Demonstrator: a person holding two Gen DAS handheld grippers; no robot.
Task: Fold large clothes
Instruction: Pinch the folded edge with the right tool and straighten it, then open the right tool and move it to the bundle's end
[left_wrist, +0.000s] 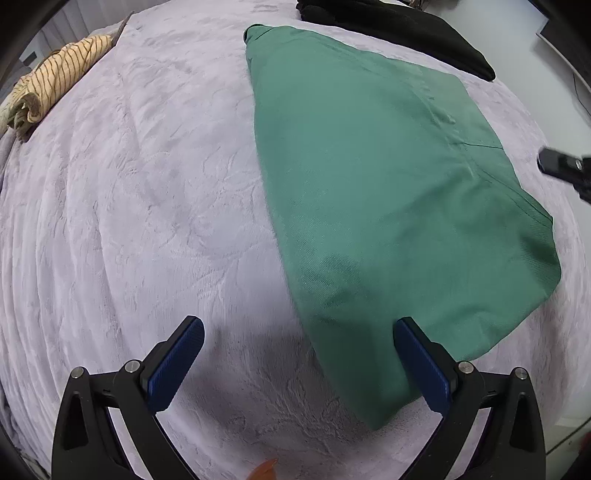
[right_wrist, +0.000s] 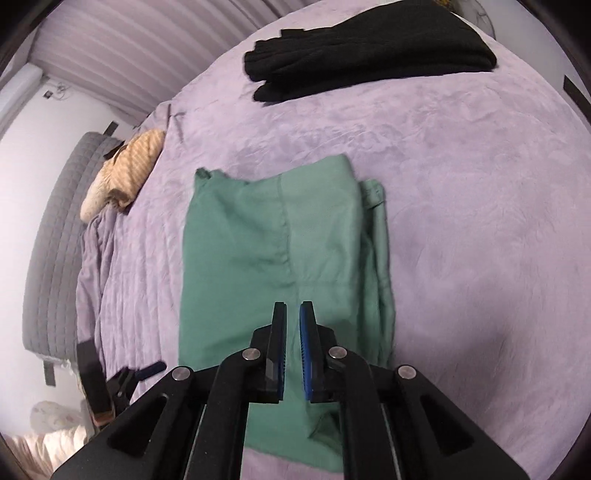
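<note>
Garments on bed: one green (right_wrist: 280, 236), one black (right_wrist: 369, 48), one striped (left_wrist: 55, 74)

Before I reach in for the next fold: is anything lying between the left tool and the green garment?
Nothing visible. The open left tool hovers at the green garment's near corner, with only bare purple blanket beneath.

From my right wrist view, the folded garment (right_wrist: 280, 254) lies at the middle of the bed (right_wrist: 461, 206). A second folded garment (right_wrist: 369, 55) sits behind it at one o'clock, well apart. A rolled cloth (right_wrist: 125, 173) rests at the bed's ten o'clock edge.
</note>
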